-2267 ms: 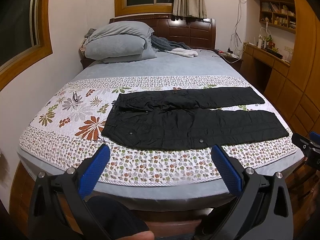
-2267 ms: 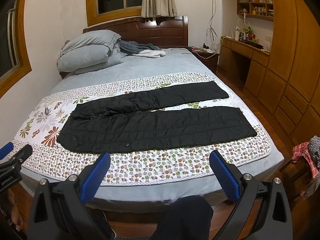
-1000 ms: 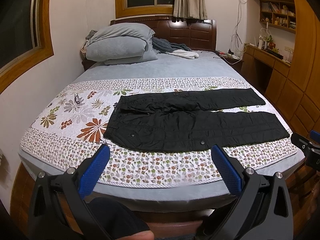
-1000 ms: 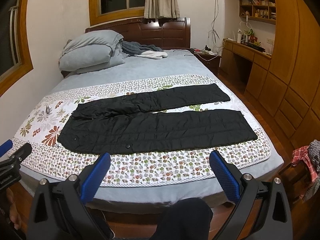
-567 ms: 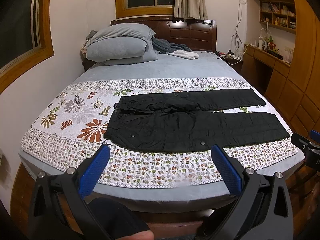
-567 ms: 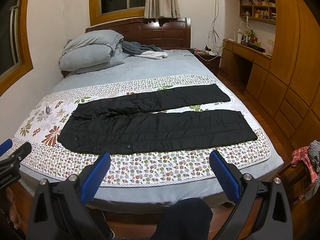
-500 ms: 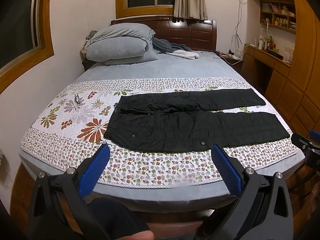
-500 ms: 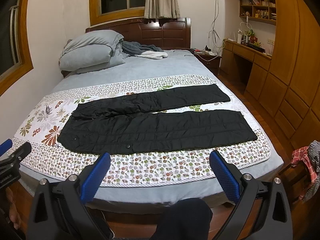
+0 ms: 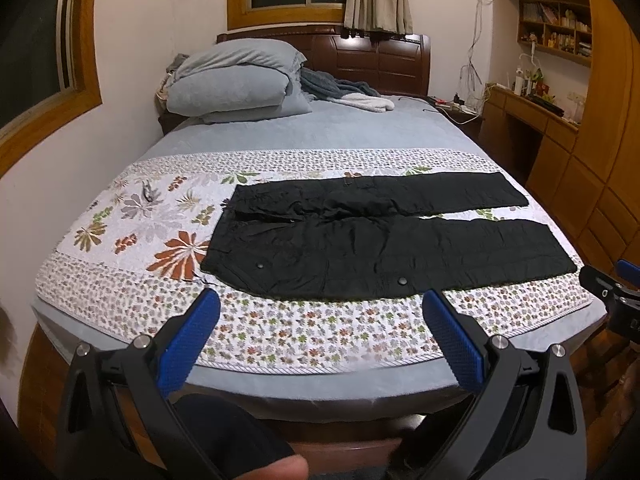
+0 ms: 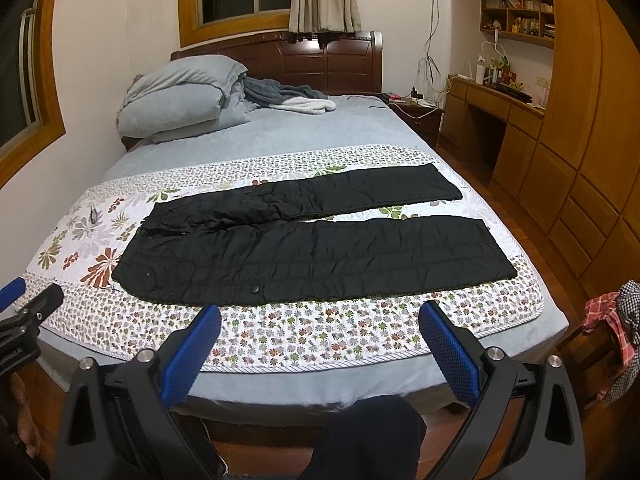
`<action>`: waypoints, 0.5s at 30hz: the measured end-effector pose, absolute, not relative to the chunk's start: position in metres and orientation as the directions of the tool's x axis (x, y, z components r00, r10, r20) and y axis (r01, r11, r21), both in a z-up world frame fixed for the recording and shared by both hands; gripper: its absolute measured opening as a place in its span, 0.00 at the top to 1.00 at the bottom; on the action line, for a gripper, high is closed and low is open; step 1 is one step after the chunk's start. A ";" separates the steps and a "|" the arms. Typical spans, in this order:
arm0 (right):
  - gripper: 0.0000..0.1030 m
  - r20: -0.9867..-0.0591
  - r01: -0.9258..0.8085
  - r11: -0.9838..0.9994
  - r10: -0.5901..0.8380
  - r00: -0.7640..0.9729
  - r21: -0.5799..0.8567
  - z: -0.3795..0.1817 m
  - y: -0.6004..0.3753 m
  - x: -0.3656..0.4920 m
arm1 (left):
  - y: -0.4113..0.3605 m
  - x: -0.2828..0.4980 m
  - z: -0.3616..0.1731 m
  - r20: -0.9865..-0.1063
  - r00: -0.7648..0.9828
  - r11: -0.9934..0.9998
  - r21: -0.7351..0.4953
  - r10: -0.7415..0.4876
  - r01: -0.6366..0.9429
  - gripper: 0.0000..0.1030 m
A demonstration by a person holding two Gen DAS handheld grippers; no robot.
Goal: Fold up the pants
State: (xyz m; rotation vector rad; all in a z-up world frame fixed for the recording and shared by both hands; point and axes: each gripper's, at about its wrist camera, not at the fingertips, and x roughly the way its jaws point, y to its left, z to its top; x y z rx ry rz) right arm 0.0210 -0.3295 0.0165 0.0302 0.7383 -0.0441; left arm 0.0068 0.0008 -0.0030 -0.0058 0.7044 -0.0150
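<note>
Gaping wide at the bottom of its own view, the left claw (image 9: 320, 332) grasps nothing, blue pads (image 9: 188, 344) well apart, short of the bed's (image 9: 320, 380) near edge. The right claw (image 10: 318, 336) is spread the same way and empty. Black pants (image 9: 360, 248) lie flat across the floral quilt (image 9: 120, 240) mid-frame, waist at left, both legs running right, unfolded. Only the right view shows a checked cloth (image 10: 616, 316) at its lower right edge and the left claw's tip at lower left; the left view catches the right claw's tip at its right edge. Grey pillows (image 9: 236, 80) sit upper left.
</note>
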 end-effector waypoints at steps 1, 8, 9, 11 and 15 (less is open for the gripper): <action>0.03 -0.672 0.050 0.999 -0.029 0.740 0.012 0.016 -0.330 0.022 | 0.001 0.007 -0.004 -0.651 0.759 1.000 -0.020 -0.028 0.019 0.02; 0.03 -0.665 0.051 0.999 -0.038 0.746 0.000 0.005 -0.338 0.034 | 0.010 0.022 -0.017 -0.662 0.748 0.999 -0.030 -0.045 0.034 0.02; 0.03 -0.665 0.050 0.999 -0.039 0.746 -0.002 0.003 -0.339 0.036 | 0.011 0.025 -0.020 -0.664 0.747 0.999 -0.022 -0.035 0.028 0.02; 0.03 -0.662 0.050 0.999 -0.043 0.748 -0.008 0.000 -0.341 0.040 | 0.014 0.031 -0.025 -0.663 0.749 1.000 0.002 -0.004 0.007 0.02; 0.03 -0.664 0.042 0.999 -0.043 0.746 -0.017 -0.011 -0.355 0.057 | 0.034 0.060 -0.046 -0.698 0.712 0.996 -0.052 -0.084 0.066 0.02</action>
